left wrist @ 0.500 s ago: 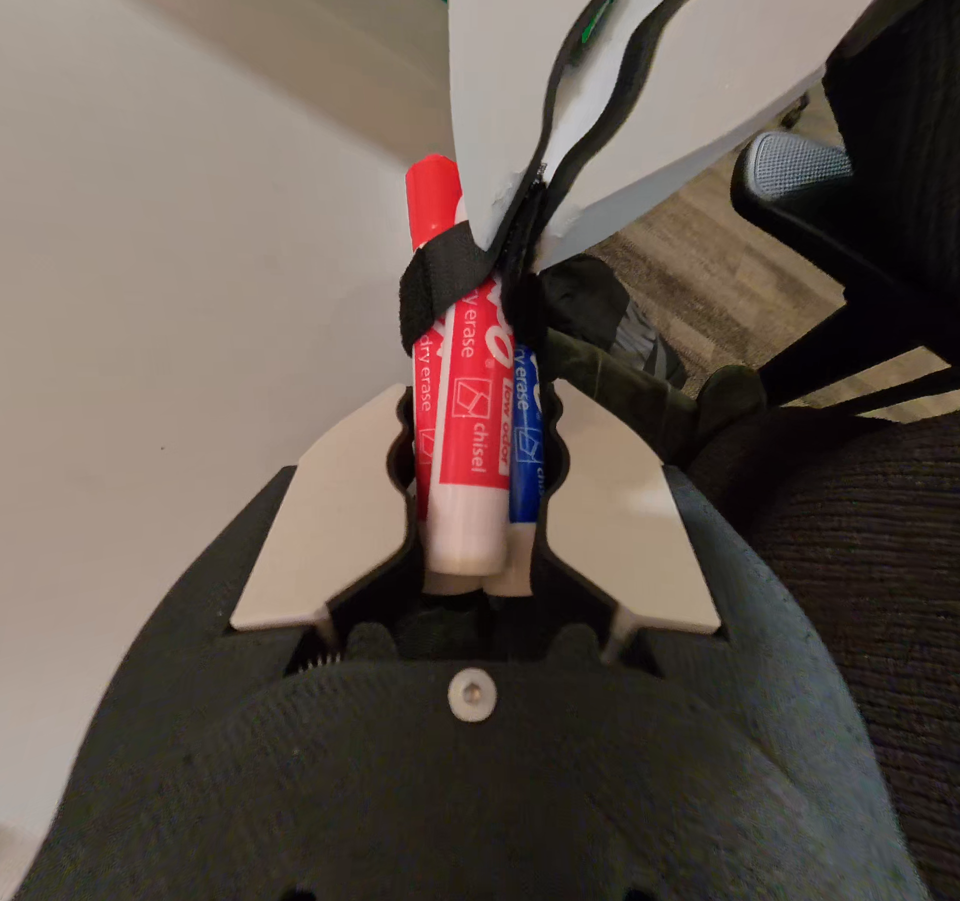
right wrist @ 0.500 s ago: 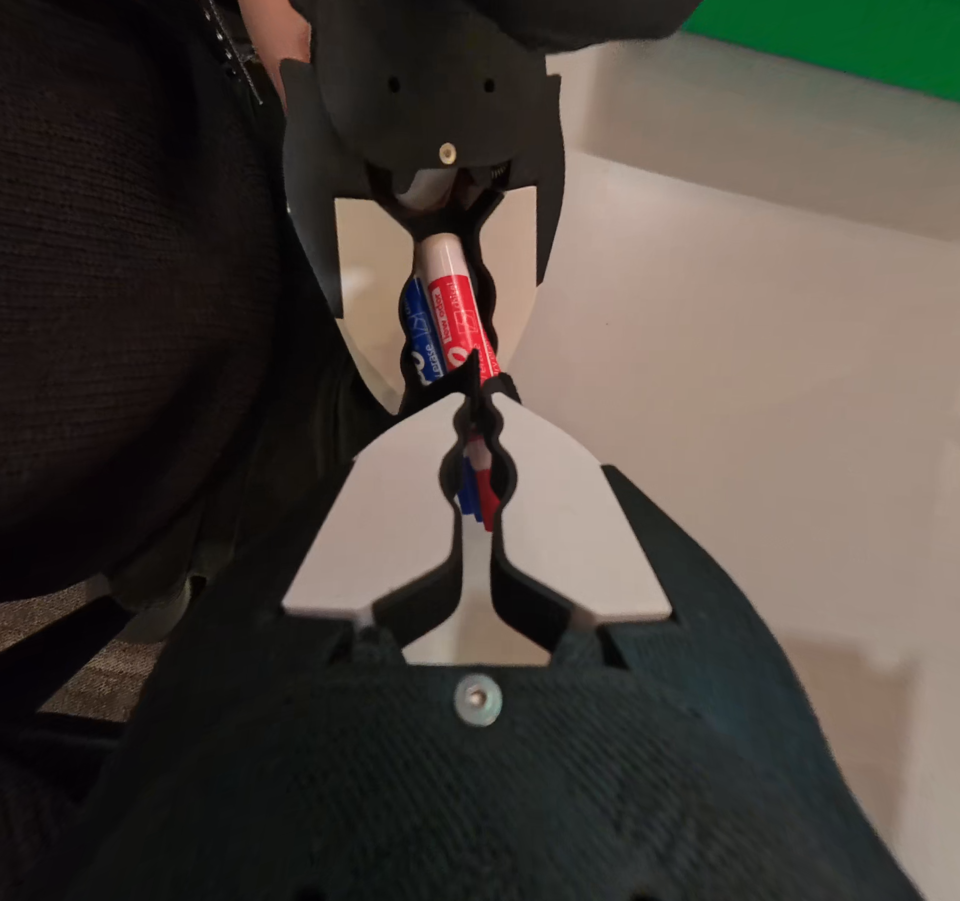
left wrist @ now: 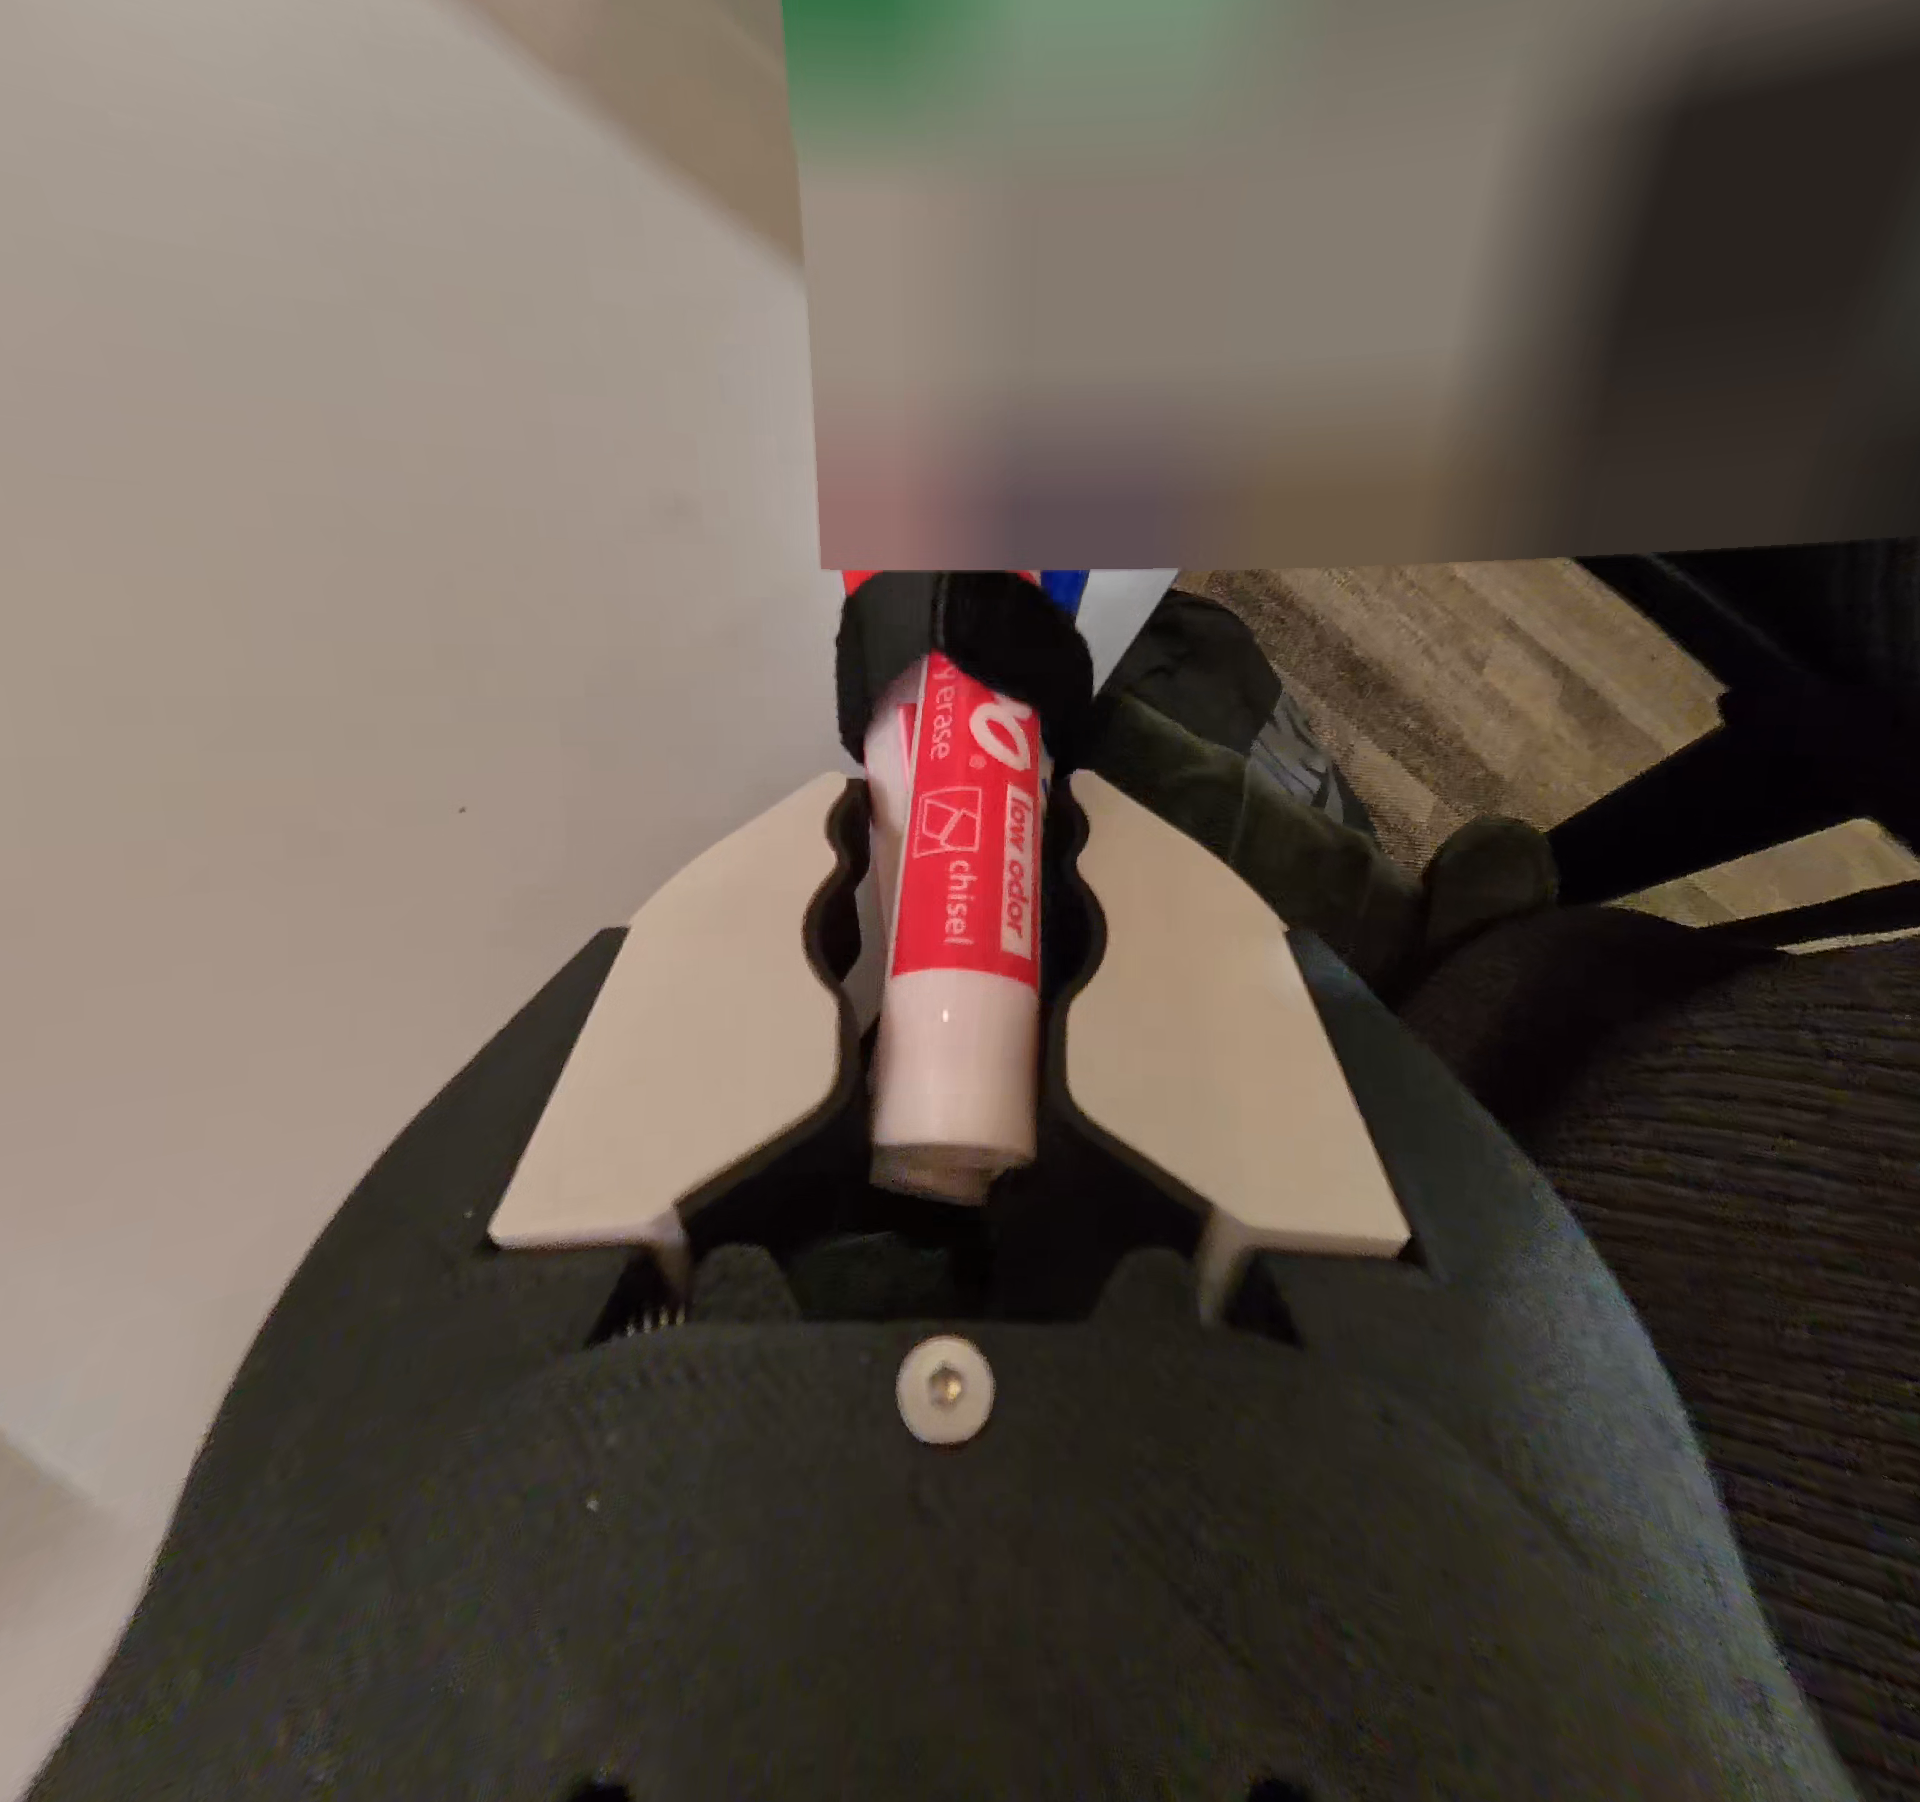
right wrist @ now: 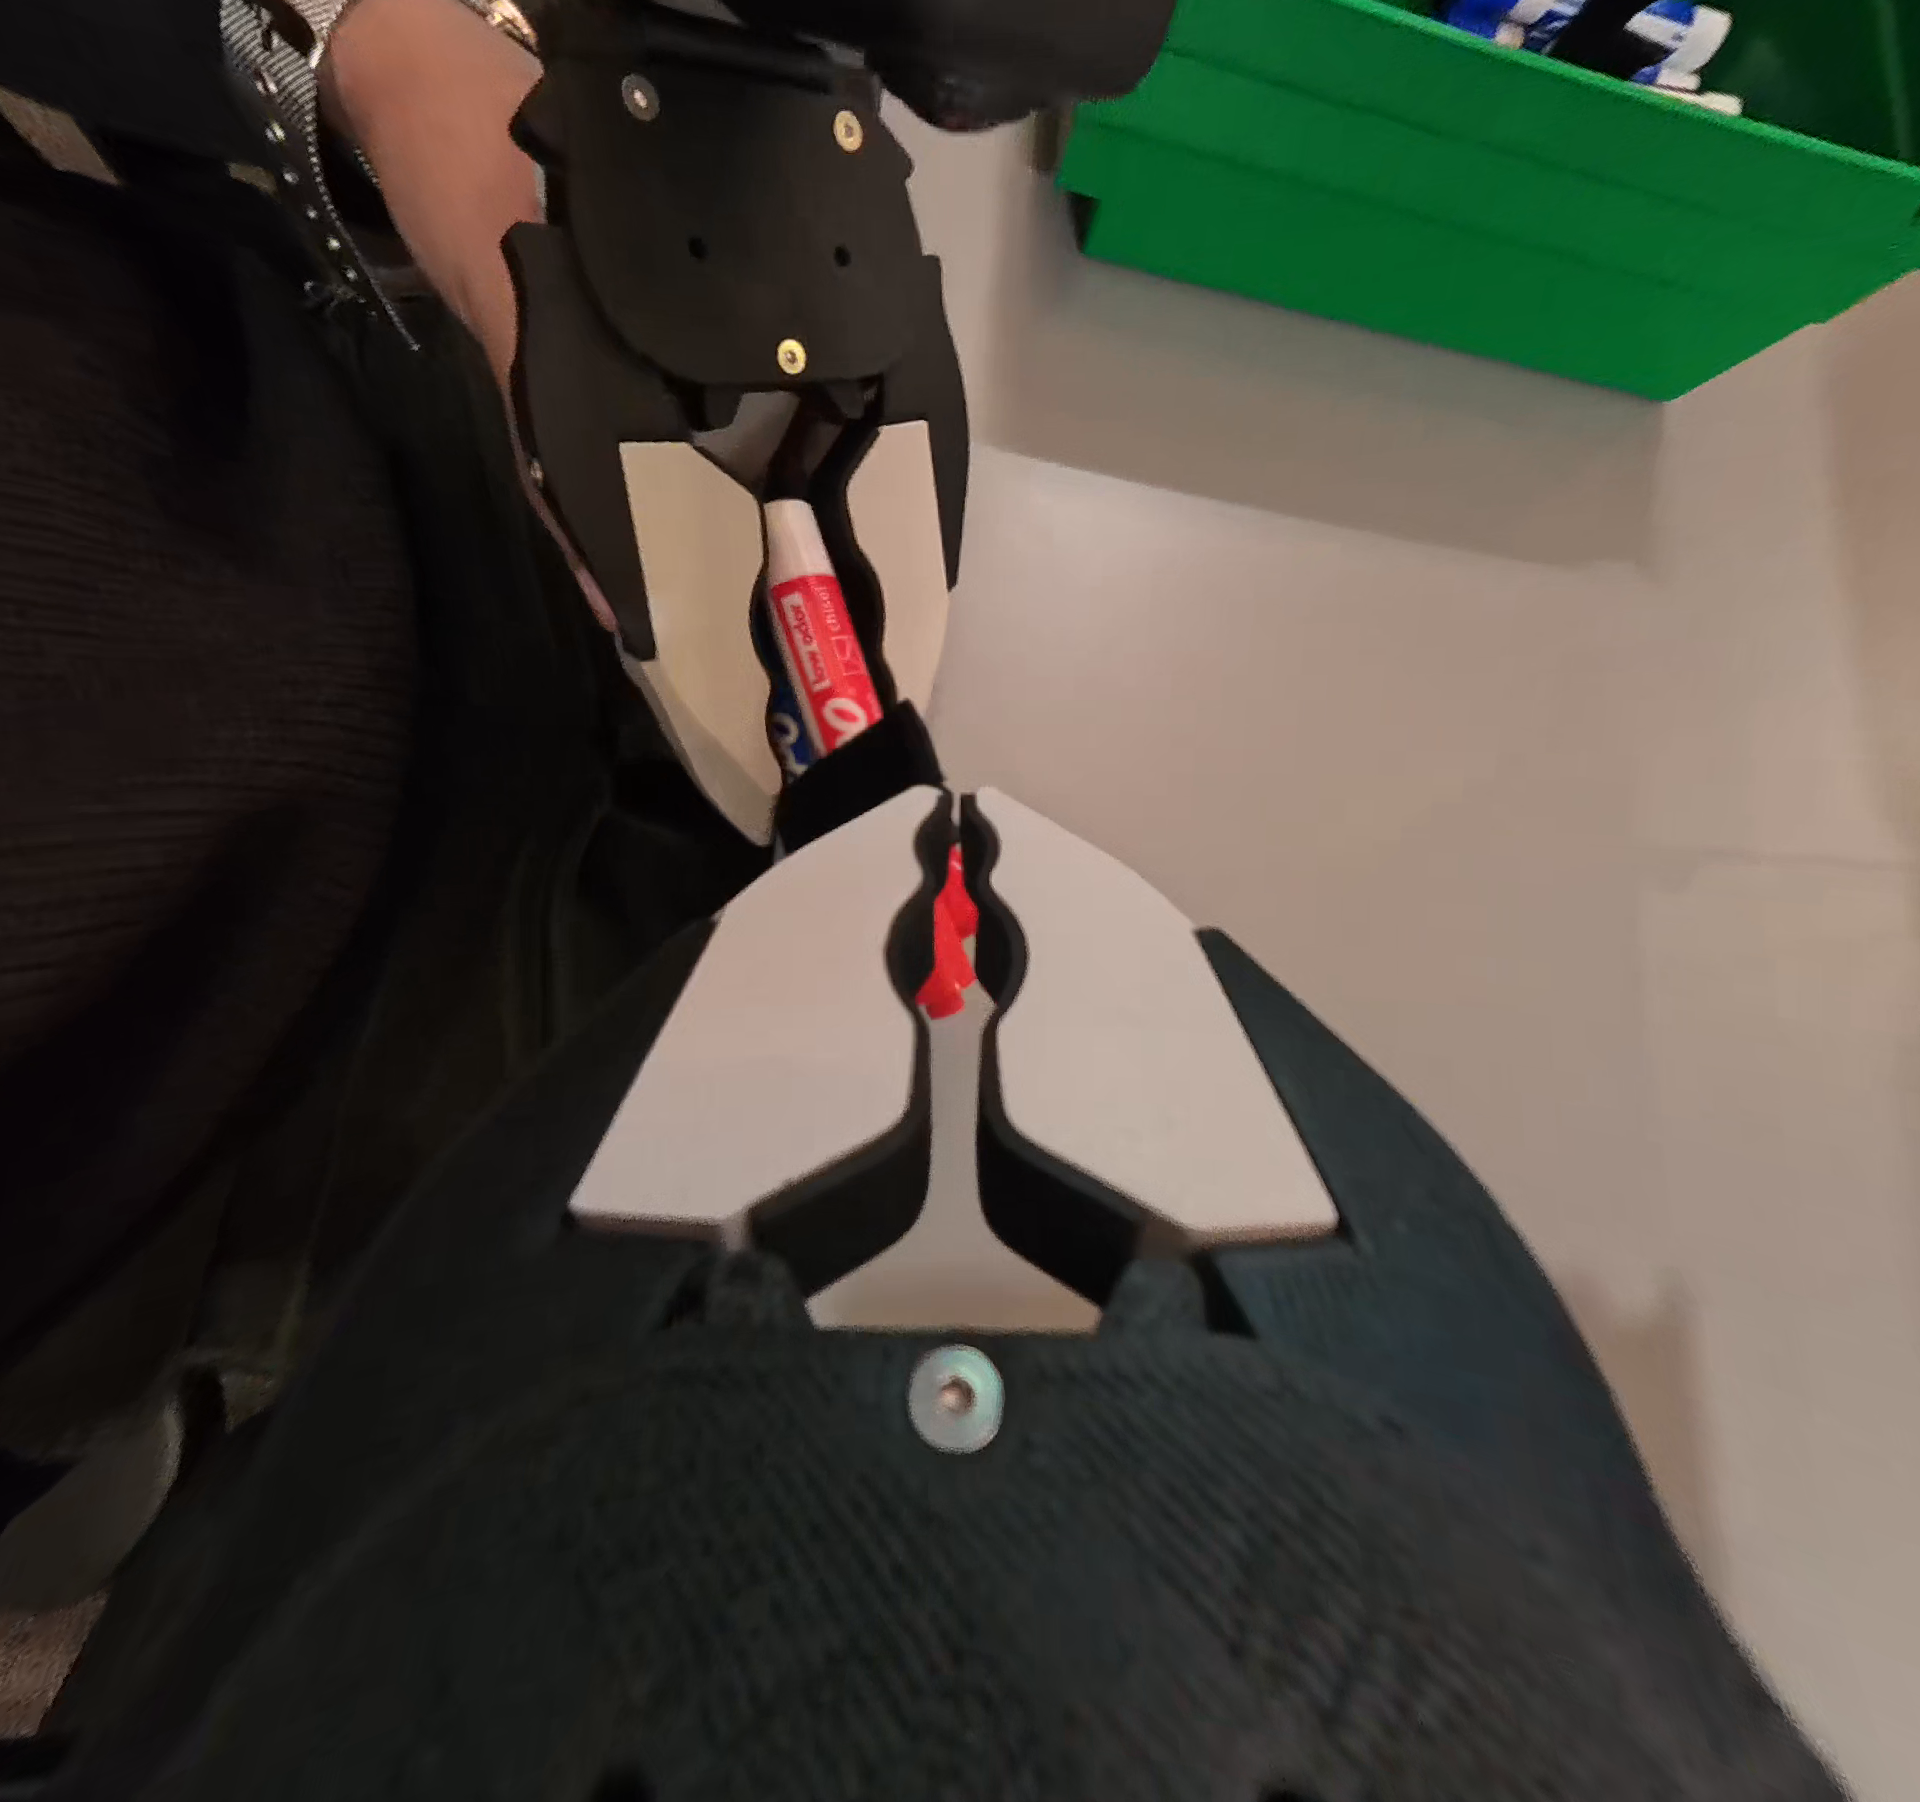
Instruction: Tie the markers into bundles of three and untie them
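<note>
The left gripper was closed on a bundle of markers, its two pale fingers pressing against the barrels from either side. The red marker lay uppermost, its white butt end reaching back into the throat of the gripper; a blue marker sat beside and partly behind it, mostly hidden in the left wrist view. A black strap wrapped around the markers just beyond the fingertips. Above the strap a blurred patch covered the picture, so the far ends of the markers could not be made out there.

In the right wrist view the right gripper met the bundle from the opposite end. Its jaws stood nearly together, with only a thin slit between the tips, and those tips were right at the black strap; whether they pinched the strap itself could not be told. The red cap showed through the wavy gap between the fingers. The left gripper pointed toward the camera, held by a person's hand in a dark sleeve.

The bundle hung in the air above a pale table, near the edge closest to the person. A green bin stood at the table's far side, holding more blue and black things. A dark chair and wood-look floor lay off the table's edge.
</note>
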